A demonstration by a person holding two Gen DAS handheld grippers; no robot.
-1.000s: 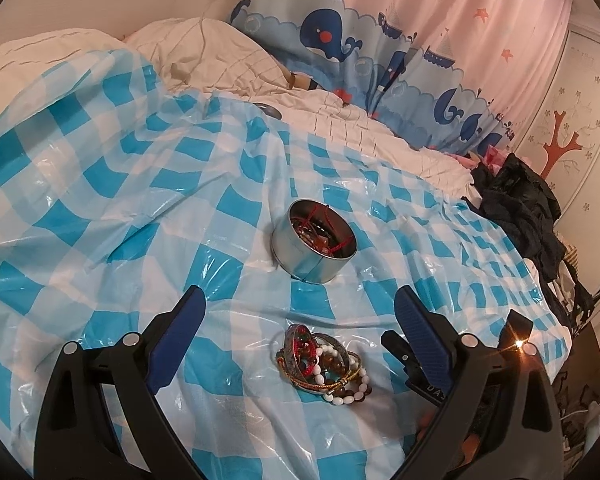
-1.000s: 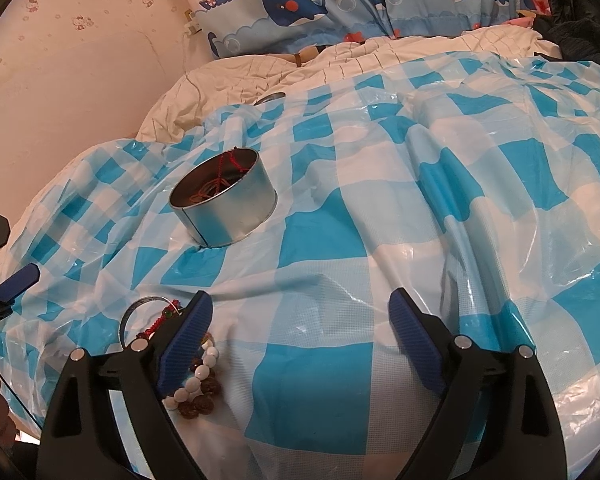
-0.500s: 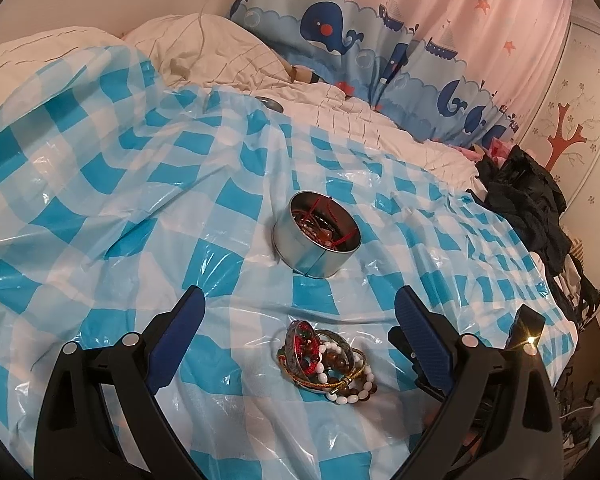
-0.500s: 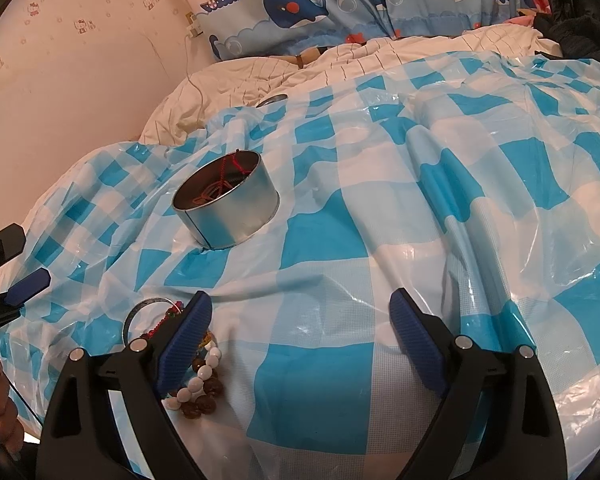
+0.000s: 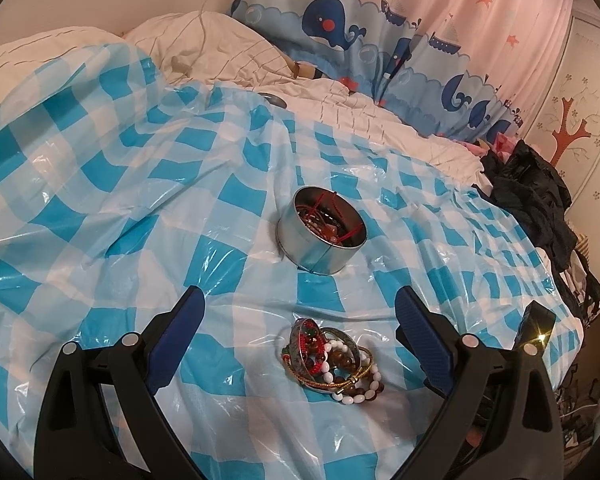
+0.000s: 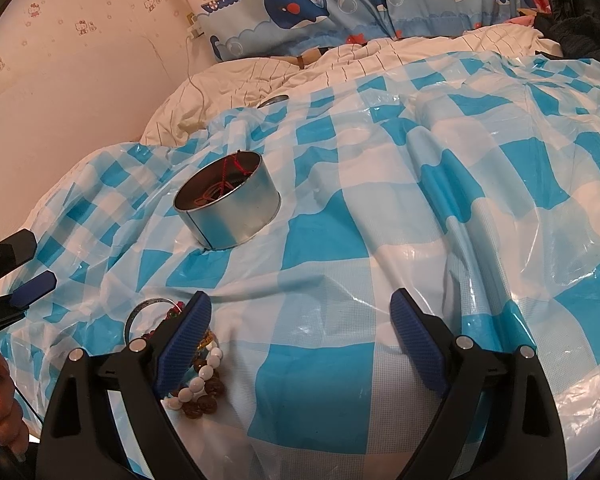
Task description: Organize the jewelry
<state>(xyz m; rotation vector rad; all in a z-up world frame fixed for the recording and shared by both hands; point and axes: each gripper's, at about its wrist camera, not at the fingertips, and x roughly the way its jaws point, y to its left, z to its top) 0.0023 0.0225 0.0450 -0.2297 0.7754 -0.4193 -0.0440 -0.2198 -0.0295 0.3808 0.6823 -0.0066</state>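
Note:
A round silver tin (image 5: 321,236) (image 6: 228,205) stands on the blue-and-white checked plastic sheet, holding red cord and dark beads. A small heap of bracelets (image 5: 331,360) lies in front of it: white beads, brown beads, a gold bangle, a red string. My left gripper (image 5: 298,312) is open above the sheet, the heap just below the gap between its fingers. My right gripper (image 6: 300,312) is open too, over bare sheet; its left finger (image 6: 184,344) hides part of the bracelets (image 6: 196,384). The left gripper's blue fingertip (image 6: 34,289) shows at the far left of the right wrist view.
The checked sheet (image 5: 100,200) covers a soft, wrinkled bed. A white quilt (image 5: 228,52) and a whale-print curtain (image 5: 340,28) lie behind. Dark clothes (image 5: 536,196) are piled at the right edge. A cable (image 6: 192,80) runs down the wall. A hand (image 6: 0,412) shows lower left.
Both views drift slightly; the tin and the bracelets sit a little higher and further in frame than before. Both grippers stay open, and nothing has been picked up.

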